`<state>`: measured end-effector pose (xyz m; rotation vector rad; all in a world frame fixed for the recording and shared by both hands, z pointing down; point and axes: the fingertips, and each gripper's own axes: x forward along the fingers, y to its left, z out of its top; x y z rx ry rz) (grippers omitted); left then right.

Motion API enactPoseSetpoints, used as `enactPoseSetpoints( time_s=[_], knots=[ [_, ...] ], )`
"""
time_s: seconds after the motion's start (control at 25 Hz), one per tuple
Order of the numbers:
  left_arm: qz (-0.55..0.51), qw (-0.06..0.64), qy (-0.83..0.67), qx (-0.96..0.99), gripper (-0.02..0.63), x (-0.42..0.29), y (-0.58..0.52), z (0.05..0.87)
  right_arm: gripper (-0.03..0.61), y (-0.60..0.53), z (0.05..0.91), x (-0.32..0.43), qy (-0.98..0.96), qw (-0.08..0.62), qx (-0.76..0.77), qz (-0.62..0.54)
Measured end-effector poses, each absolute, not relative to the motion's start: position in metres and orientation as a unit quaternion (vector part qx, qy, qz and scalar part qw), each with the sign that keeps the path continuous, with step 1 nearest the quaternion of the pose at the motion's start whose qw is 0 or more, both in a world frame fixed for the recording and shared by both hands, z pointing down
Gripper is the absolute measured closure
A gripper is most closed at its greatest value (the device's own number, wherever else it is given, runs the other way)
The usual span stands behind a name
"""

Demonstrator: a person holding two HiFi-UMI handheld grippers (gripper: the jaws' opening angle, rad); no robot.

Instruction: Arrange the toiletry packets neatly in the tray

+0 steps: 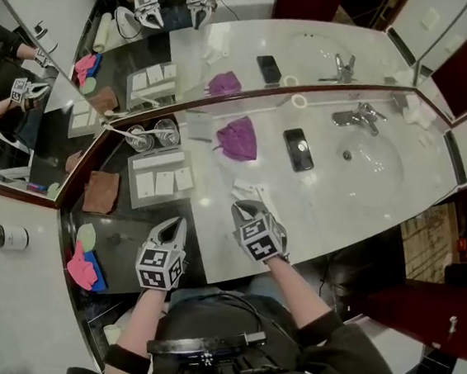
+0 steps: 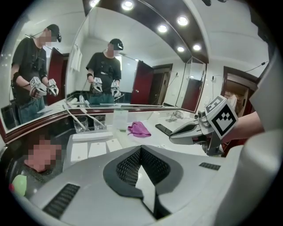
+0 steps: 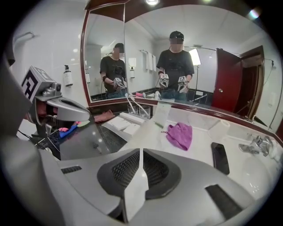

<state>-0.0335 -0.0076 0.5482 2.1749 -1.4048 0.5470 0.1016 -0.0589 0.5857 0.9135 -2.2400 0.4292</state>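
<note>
Right gripper (image 1: 241, 210) hangs over the front of the white counter (image 1: 211, 246), tilted down. Its jaws are barely ajar, and I can make out no packet in them. Just beyond its tips a couple of small white loose packets (image 1: 245, 187) lie on the counter, apart from the tray.

Left gripper (image 1: 177, 222) is near it, above the seam where the white counter meets the dark left section. Its jaws are closed together, with nothing visible in their grip.

Behind the left gripper, on the dark section, sits the tray (image 1: 164, 203). Three flat white packets (image 1: 164, 183) lie side by side in a row in it, and a longer white box (image 1: 157, 162) lies along its back edge.

Two glasses (image 1: 152, 137) stand behind the tray near the mirror corner. A brown cloth (image 1: 101, 191) lies to the tray's left.

Farther back on the white counter a purple cloth (image 1: 239, 138) is crumpled. A black phone (image 1: 298, 149) lies to its right, between it and the sink (image 1: 385, 169).
</note>
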Motion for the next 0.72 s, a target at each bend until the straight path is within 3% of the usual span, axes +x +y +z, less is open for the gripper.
enactPoseSetpoints(
  time_s=[0.28, 0.72],
  knots=[
    [0.217, 0.246, -0.476, 0.816, 0.614, 0.009, -0.019, 0.563, 0.400, -0.055, 0.650, 0.183, -0.804, 0.406, 0.377, 0.215],
    [0.228, 0.264, -0.446, 0.824, 0.614, 0.041, -0.031, 0.584, 0.347, -0.062, 0.719, 0.226, -0.752, 0.520, 0.319, 0.249]
  ],
)
